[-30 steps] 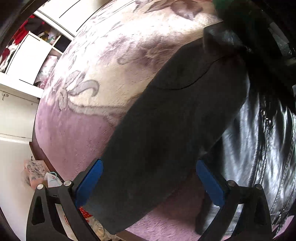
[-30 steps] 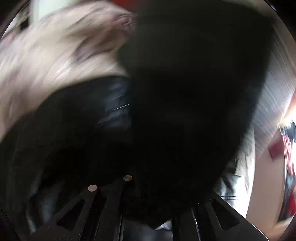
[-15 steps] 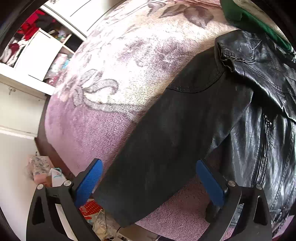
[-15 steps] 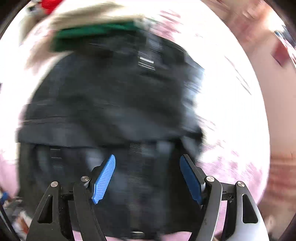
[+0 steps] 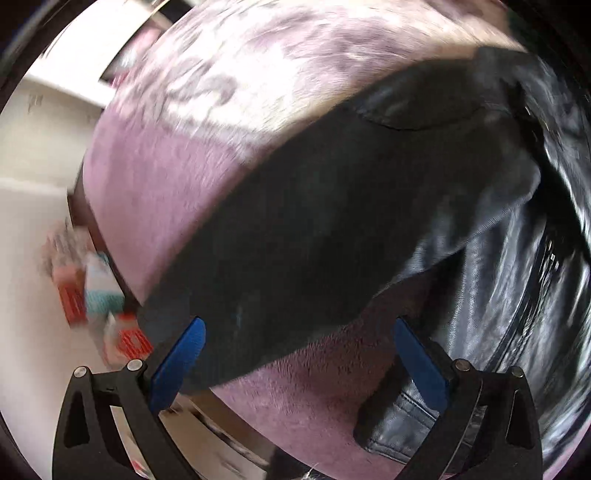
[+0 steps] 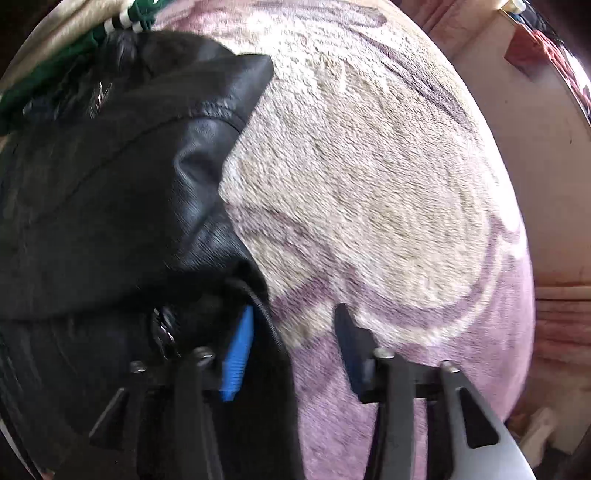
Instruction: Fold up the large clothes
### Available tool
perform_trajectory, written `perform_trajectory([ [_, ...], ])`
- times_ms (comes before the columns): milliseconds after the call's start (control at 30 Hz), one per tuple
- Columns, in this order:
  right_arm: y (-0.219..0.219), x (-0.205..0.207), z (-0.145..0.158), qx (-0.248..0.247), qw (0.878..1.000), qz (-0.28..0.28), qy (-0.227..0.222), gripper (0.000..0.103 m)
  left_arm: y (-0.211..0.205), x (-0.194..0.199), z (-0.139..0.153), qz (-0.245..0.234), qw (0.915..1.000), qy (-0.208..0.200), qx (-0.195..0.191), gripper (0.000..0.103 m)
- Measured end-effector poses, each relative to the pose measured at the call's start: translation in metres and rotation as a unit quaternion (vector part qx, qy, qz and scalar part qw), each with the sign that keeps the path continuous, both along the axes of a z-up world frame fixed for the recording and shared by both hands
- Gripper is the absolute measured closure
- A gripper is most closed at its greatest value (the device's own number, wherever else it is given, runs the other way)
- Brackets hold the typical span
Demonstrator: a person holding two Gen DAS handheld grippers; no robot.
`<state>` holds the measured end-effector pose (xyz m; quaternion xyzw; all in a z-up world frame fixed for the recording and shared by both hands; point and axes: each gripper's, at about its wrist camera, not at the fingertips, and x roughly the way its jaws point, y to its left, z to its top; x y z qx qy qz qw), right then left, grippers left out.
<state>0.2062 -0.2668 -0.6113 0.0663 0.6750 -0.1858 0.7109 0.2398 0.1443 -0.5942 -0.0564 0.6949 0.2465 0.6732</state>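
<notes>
Spread across a bed covered by a plush lilac-and-cream floral blanket (image 6: 388,177), a black leather jacket (image 5: 517,302) lies with one long matte-black sleeve (image 5: 332,221) stretched diagonally toward the mattress edge. Seen from the left wrist, the left claw (image 5: 299,350) stands wide, its two blue-padded fingers (image 5: 177,354) flanking the cuff end of that sleeve and gripping nothing; the cuff appears to lie between and just beyond the pads, though motion blur softens its outline. The jacket's glossy body fills the right side of that view and runs out of frame, and a stitched hem (image 5: 402,424) shows just behind the right-hand finger. Off the bed's left edge, blurred red, white and teal packages (image 5: 99,295) sit on a pale floor, too smeared to identify.

From the right wrist, the right claw (image 6: 291,347) is partly open. Its left blue pad (image 6: 238,358) is pressed against the jacket's dark folded edge, which drapes over that finger and hides its base; the far finger (image 6: 351,343) rests over bare blanket. Whether any leather lies between the pads is hard to tell. A green garment with white stripes (image 6: 122,22) peeks out beyond the jacket's collar (image 6: 110,85), cut off at the top of the frame.
</notes>
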Motion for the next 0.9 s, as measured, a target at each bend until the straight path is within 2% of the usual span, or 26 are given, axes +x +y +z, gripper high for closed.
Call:
perform_trajectory([
  [100, 0.006, -0.018, 0.023, 0.037, 0.999, -0.018, -0.001, 0.054, 0.013, -0.022, 0.006, 0.030, 0.9994, -0.008, -0.016, 0.000],
  [200, 0.025, -0.027, 0.058, 0.111, 0.992, -0.017, -0.054, 0.054, 0.031, -0.059, 0.010, 0.079, 0.9941, -0.026, -0.070, 0.000],
  [267, 0.051, -0.027, 0.065, 0.170, 0.983, 0.000, -0.069, 0.054, 0.047, -0.085, 0.007, 0.124, 0.9853, -0.036, -0.111, 0.000],
  [300, 0.078, -0.021, 0.064, 0.209, 0.975, 0.019, -0.071, 0.054, 0.057, -0.099, 0.002, 0.154, 0.9776, -0.045, -0.137, 0.000],
  [333, 0.099, -0.014, 0.061, 0.227, 0.971, 0.036, -0.070, 0.054, 0.067, -0.110, -0.003, 0.181, 0.9692, -0.053, -0.158, 0.000],
  [400, 0.139, 0.006, 0.046, 0.234, 0.967, 0.069, -0.075, 0.054, 0.089, -0.134, -0.020, 0.254, 0.9404, -0.074, -0.214, 0.000],
  [467, 0.180, 0.023, 0.023, 0.231, 0.966, 0.101, -0.063, 0.054, 0.106, -0.154, -0.043, 0.334, 0.8904, -0.114, -0.288, 0.000],
  [533, 0.208, 0.056, -0.029, 0.188, 0.971, 0.149, 0.006, 0.049, 0.118, -0.172, -0.064, 0.411, 0.8253, -0.165, -0.351, 0.000],
  [567, 0.219, 0.055, -0.031, 0.164, 0.975, 0.149, 0.014, 0.045, 0.122, -0.175, -0.071, 0.431, 0.8043, -0.184, -0.365, 0.000],
  [600, 0.224, 0.053, -0.026, 0.163, 0.977, 0.139, 0.020, 0.042, 0.126, -0.176, -0.077, 0.445, 0.7945, -0.196, -0.364, 0.000],
  [633, 0.231, 0.048, -0.021, 0.165, 0.975, 0.144, 0.031, 0.042, 0.130, -0.175, -0.080, 0.453, 0.7916, -0.208, -0.353, 0.000],
  [667, 0.234, 0.044, -0.019, 0.177, 0.972, 0.149, 0.038, 0.042, 0.133, -0.174, -0.081, 0.456, 0.7928, -0.217, -0.341, 0.001],
  [700, 0.237, 0.036, -0.018, 0.196, 0.968, 0.152, 0.049, 0.042, 0.136, -0.174, -0.082, 0.462, 0.7973, -0.221, -0.319, 0.007],
  [733, 0.238, 0.025, -0.016, 0.199, 0.967, 0.148, 0.056, 0.042, 0.141, -0.173, -0.082, 0.473, 0.7972, -0.224, -0.300, 0.011],
  [800, 0.245, 0.003, -0.017, 0.196, 0.968, 0.144, 0.064, 0.042, 0.147, -0.178, -0.082, 0.499, 0.7924, -0.228, -0.268, 0.031],
  [833, 0.248, -0.009, -0.016, 0.194, 0.968, 0.145, 0.062, 0.042, 0.150, -0.181, -0.079, 0.504, 0.7958, -0.229, -0.246, 0.040],
  [900, 0.254, -0.032, -0.010, 0.183, 0.970, 0.151, 0.056, 0.042, 0.154, -0.186, -0.069, 0.497, 0.8091, -0.233, -0.211, 0.072],
])
